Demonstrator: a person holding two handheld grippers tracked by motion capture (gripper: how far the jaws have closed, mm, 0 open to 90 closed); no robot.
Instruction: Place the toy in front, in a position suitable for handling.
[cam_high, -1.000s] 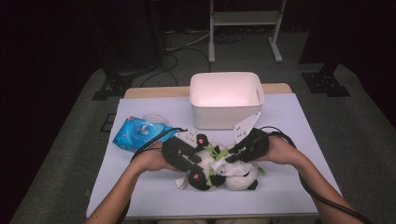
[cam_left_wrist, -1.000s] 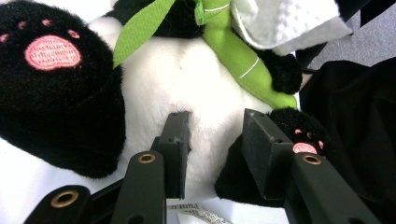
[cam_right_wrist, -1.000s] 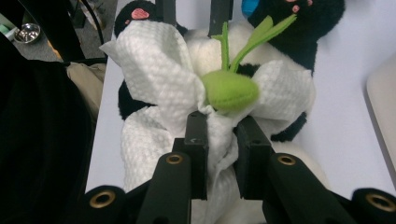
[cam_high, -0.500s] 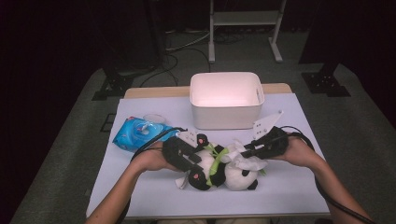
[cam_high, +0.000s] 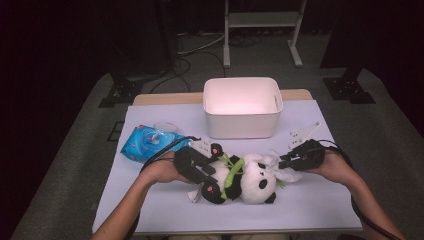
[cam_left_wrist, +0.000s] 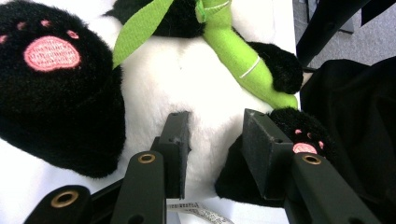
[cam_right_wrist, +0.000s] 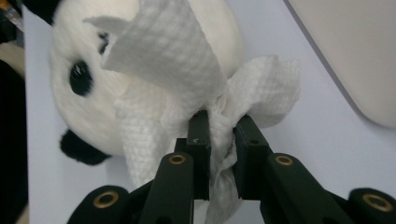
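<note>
A black-and-white panda plush (cam_high: 252, 181) lies on its back on the table, head to the right, hugging a green bamboo stalk (cam_high: 231, 175). My left gripper (cam_high: 202, 169) is shut on the panda's white belly (cam_left_wrist: 187, 74), its pads (cam_left_wrist: 180, 140) sunk into the fur between the hind paws. My right gripper (cam_high: 286, 161) is shut on a crumpled white wipe (cam_high: 280, 169). In the right gripper view the wipe (cam_right_wrist: 173, 60) drapes over the top of the panda's head (cam_right_wrist: 88, 93), pinched at my right gripper (cam_right_wrist: 220, 135).
A white plastic bin (cam_high: 242, 107) stands behind the panda at the table's middle back; its wall (cam_right_wrist: 355, 51) is close to the right gripper. A blue pack of wipes (cam_high: 150, 141) lies at the left. Cables trail from both grippers.
The right gripper has moved to the right with the wipe, from over the panda's face to the top of its head. The left gripper and the panda have stayed put.
</note>
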